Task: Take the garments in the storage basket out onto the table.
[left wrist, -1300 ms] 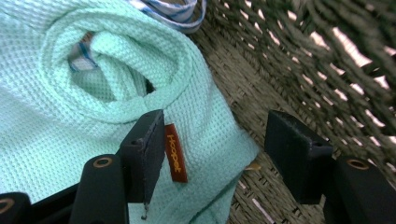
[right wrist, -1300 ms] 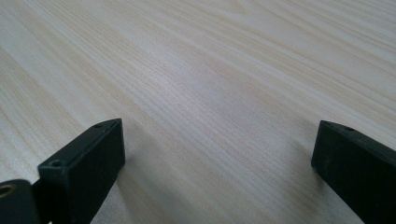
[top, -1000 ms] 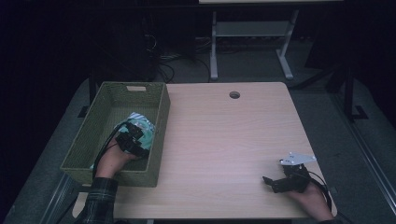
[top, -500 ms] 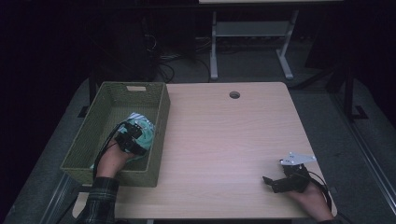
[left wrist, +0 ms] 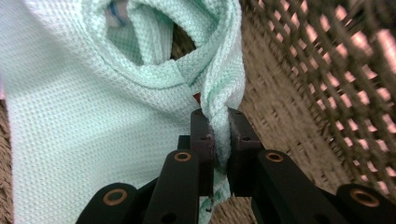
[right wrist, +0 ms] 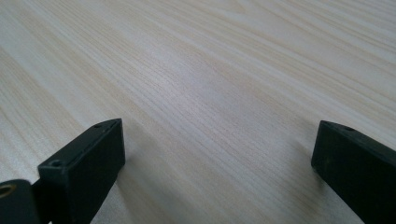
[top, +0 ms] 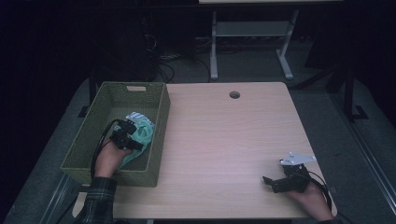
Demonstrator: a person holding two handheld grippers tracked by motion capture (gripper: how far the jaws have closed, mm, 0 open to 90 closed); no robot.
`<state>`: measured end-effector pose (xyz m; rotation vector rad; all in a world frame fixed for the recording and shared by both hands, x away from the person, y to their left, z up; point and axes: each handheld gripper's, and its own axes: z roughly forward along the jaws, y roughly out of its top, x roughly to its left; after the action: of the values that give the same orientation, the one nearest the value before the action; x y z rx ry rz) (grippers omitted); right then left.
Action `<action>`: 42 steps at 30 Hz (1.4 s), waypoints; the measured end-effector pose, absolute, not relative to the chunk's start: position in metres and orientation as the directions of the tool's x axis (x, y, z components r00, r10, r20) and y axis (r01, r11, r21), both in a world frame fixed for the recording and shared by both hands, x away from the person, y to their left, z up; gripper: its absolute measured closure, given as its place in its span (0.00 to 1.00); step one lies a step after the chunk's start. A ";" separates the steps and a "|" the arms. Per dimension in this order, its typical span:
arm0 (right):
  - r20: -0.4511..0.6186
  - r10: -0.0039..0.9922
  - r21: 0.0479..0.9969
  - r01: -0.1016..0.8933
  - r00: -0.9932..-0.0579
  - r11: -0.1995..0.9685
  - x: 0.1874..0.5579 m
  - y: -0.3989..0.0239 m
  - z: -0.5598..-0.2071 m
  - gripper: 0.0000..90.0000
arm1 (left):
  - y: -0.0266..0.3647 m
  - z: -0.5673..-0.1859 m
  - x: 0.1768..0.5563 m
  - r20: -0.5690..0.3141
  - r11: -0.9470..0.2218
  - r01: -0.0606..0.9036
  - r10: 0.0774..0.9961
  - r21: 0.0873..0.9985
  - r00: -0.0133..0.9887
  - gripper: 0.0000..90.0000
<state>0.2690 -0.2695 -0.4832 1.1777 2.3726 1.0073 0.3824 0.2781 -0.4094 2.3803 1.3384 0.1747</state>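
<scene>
Inside the basket [top: 159, 116], we have just been closing our left gripper [left wrist: 218, 128] and now pinch a fold of the green cloth [left wrist: 93, 126], while our right gripper [right wrist: 217, 154] rests spread beside the basket.

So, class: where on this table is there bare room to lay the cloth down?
The pale wooden tabletop is bare from the green woven basket across to the right claw, up to the round cable hole. Inside the basket it is crowded: the left claw pinches the mint-green waffle cloth there.
</scene>
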 end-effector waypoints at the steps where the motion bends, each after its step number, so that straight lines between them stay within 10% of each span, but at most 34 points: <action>1: 0.035 0.787 0.707 0.572 -0.616 0.416 0.269 -0.269 -0.483 0.03 | 0.279 -0.408 0.382 -0.099 -0.451 0.790 0.841 0.415 0.532 0.92; 42: 0.036 0.788 0.707 0.573 -0.615 0.415 0.269 -0.269 -0.483 0.03 | 0.323 -0.334 0.353 -0.257 -0.150 0.607 0.808 0.781 0.530 0.93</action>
<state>0.2689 -0.2694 -0.4831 1.1800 2.3727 1.0078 0.3529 0.3227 -0.3340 1.8548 1.1658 0.2766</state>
